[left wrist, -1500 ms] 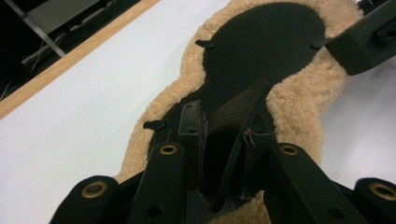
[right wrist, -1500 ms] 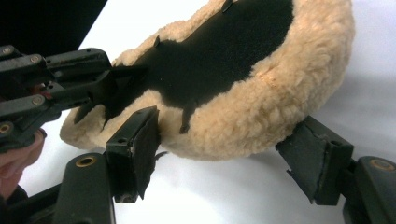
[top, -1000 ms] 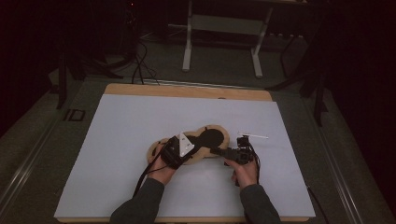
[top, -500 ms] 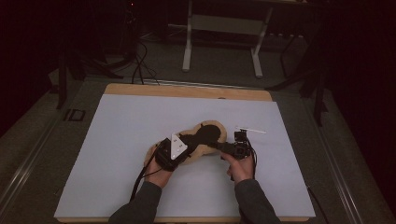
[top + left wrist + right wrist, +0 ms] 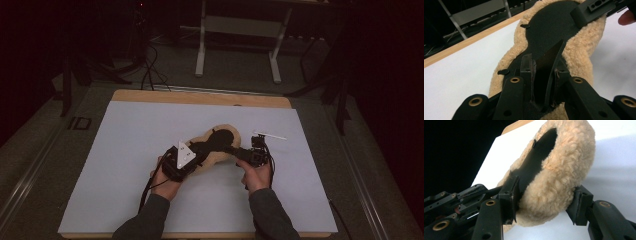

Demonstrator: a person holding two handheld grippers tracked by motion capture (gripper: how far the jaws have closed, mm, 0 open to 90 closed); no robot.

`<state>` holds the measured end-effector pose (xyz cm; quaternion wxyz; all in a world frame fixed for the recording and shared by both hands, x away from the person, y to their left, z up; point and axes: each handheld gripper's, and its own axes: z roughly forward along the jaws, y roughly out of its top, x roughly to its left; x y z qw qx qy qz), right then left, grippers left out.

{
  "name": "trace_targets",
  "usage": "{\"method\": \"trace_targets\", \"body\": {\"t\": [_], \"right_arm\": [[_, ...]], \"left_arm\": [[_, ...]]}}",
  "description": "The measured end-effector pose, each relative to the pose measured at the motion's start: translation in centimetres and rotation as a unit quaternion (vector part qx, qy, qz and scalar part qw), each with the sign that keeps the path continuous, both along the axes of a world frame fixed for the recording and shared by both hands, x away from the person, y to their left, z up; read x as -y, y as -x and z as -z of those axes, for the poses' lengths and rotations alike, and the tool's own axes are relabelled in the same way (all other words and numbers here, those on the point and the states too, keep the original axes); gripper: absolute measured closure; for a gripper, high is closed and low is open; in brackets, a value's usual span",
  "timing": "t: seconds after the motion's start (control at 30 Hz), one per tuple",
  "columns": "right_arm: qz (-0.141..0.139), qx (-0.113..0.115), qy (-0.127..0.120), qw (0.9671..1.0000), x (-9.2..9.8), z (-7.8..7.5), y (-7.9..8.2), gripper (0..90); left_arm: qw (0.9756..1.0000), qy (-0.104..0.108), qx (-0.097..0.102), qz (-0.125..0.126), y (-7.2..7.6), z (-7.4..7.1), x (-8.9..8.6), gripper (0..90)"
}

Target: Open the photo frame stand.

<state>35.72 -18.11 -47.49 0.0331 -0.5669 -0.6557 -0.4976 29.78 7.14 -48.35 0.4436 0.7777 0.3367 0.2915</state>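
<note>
Fleece insole: lies on the white tabletop, dark side up, between both hands.
Left gripper: fingers clenched on the insole's dark edge.
Right gripper: fingers have just been closing, insole's fleecy rim between them, one finger touching.

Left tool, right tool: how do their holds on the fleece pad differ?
Left tool is clamped on a black flap at the narrow end of the fleece pad; right tool straddles the thick woolly rim of the wide end, wider apart, jaws just closing. Both work the same pad.
</note>
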Motion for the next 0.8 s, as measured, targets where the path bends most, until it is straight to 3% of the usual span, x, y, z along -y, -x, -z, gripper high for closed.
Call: {"method": "trace_targets", "body": {"t": [0.53,0.8], "right_arm": [[-0.012,0.031,0.033,0.9989,-1.3,-1.9,0.1,49.4],[-0.020,0.041,0.046,0.9979,-1.8,-2.7,0.1,49.4]], "left_arm": [[0.9990,0.029,-0.031,0.015,-0.2,-1.0,-1.4,70.6],[0.9993,0.027,-0.025,0.004,-0.1,-1.5,-1.5,72.4]]}}
